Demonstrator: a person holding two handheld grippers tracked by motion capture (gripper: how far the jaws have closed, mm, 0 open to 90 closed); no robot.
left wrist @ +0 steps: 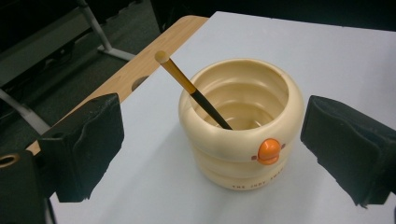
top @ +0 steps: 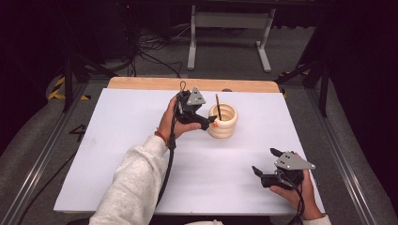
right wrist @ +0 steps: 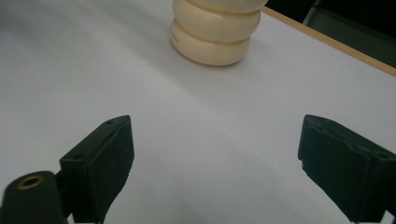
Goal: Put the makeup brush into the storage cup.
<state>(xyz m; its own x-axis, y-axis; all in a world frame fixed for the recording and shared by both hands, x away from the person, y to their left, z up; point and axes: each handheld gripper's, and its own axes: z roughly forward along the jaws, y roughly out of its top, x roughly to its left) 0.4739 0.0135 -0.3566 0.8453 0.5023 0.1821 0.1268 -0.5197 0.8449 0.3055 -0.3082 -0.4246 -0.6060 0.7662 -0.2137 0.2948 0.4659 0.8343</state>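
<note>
A cream ribbed cup (top: 223,120) with an orange knob on its side stands on the white board, right of centre toward the back. A pencil (top: 218,107) with a yellow and black shaft leans inside it, pale end up. My left gripper (top: 210,123) sits just left of the cup, open, with nothing between its jaws. In the left gripper view the cup (left wrist: 243,123) and pencil (left wrist: 189,87) lie ahead between the spread jaws. My right gripper (top: 264,161) rests open near the front right of the board. The right gripper view has the cup (right wrist: 215,29) farther off.
The white board (top: 141,140) lies on a wooden table whose edge (top: 192,84) shows at the back. A cable trails from each gripper. Beyond the table stand a white frame leg (top: 191,42) and floor cables. Dark stands flank both sides.
</note>
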